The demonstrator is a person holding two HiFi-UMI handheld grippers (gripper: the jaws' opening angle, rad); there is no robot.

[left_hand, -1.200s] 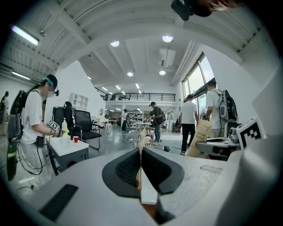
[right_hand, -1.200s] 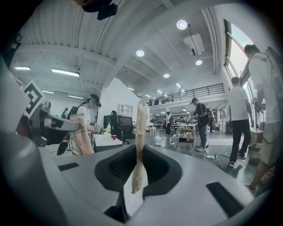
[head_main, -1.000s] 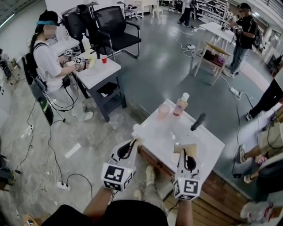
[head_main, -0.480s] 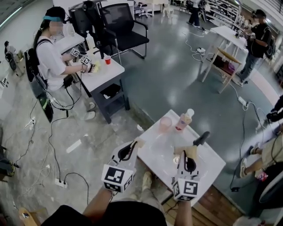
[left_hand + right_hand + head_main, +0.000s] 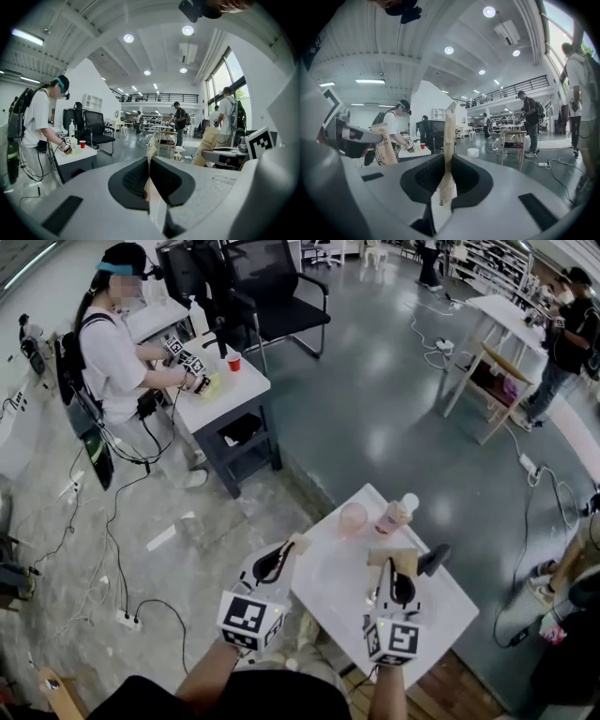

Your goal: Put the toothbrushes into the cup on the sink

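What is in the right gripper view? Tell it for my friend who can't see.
The right gripper is shut on a tan toothbrush packet that stands upright between its jaws. At left, the left gripper holds a second packet; behind, in a big hall, a person works at a table.

Head view: the bodies cover most of both kraft packs; only tips show past left claw point(image 5: 295, 543) and right claw point(image 5: 394, 560). Left pack point(image 5: 150, 151) and right pack point(image 5: 449, 136) sit edge-on, print unreadable. Cup point(image 5: 353, 518) contents too small to tell. Desk point(image 5: 330, 585) near edge hidden.
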